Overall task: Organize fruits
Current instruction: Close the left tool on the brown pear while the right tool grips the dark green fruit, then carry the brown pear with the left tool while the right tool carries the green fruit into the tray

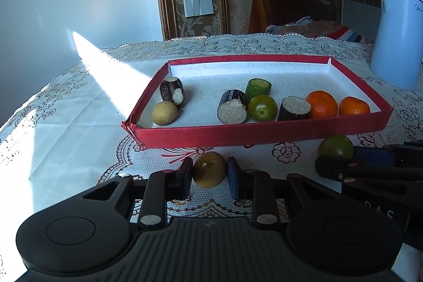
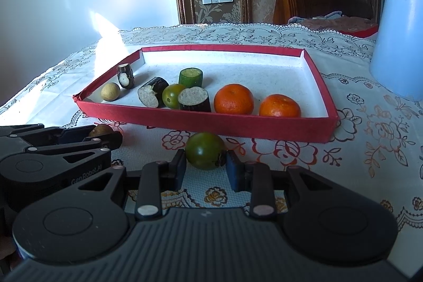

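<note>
Just in front of the red tray [image 1: 264, 135], your left gripper [image 1: 209, 173] clamped on a brown round fruit [image 1: 208, 169], your right gripper [image 2: 203, 165] clamped on a green fruit [image 2: 205, 153], both fruits on the tablecloth [image 2: 357, 149], two oranges [image 2: 234, 98] inside the tray's near edge.

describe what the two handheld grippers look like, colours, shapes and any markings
Both the left gripper and right gripper are matte black plastic: a ribbed body, two round hubs, linkage arms with silver pivot pins, and blue pads on the fingers. The left one's side carries white "GenRobot.AI" lettering. No cables or sleeves show.
</note>
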{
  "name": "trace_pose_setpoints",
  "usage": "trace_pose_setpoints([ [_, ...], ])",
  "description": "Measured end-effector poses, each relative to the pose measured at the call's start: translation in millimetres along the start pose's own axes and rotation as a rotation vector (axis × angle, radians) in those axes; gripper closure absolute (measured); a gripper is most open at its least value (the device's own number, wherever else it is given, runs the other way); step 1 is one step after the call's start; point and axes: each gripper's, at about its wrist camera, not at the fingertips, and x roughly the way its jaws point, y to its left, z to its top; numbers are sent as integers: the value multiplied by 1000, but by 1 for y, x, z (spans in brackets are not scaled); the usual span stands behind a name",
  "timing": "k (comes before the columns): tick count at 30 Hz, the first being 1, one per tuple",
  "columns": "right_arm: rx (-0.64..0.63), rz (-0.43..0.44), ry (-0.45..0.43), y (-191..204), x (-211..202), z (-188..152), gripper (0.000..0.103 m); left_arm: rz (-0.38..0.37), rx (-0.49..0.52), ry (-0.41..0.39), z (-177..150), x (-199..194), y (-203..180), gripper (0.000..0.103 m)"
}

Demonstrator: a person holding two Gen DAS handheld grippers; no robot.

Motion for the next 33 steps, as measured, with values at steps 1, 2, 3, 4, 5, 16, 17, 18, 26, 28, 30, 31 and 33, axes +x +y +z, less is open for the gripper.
trace_pose_setpoints([
  [1, 2, 0, -5, 0, -1, 0, 72, 2, -4, -4, 0, 0, 0, 76],
  [2, 4, 1, -14, 1, -2, 0, 72, 5, -6, -7, 0, -1, 1, 76],
  [3, 3, 3, -19, 1, -3, 0, 72, 6, -9, -10, 0, -1, 1, 76],
  [4, 0, 7, -26, 2, -3, 1, 72, 9, -11, -14, 1, -1, 1, 76],
  [5, -1, 7, -29, 3, -4, 1, 72, 10, -13, -16, 1, -2, 1, 76],
  [16, -5, 10, -57, 11, -9, 4, 72, 26, -32, -49, 6, -6, 4, 76],
  [17, -4, 10, -60, 10, -9, 4, 72, 28, -33, -52, 7, -7, 5, 76],
  [18, -4, 11, -62, 10, -10, 5, 72, 30, -34, -55, 8, -7, 5, 76],
  [26, 4, 11, -95, 7, -14, 17, 72, 44, -42, -85, 19, -8, 6, 76],
  [28, 4, 8, -103, 6, -14, 21, 72, 45, -43, -91, 24, -6, 6, 76],
  [30, 2, 4, -114, 4, -13, 27, 72, 48, -43, -97, 28, -5, 6, 76],
  [31, 2, 3, -118, 3, -12, 29, 72, 50, -42, -101, 30, -4, 6, 76],
  [33, 1, 3, -125, 1, -10, 35, 72, 53, -40, -109, 35, -3, 6, 76],
])
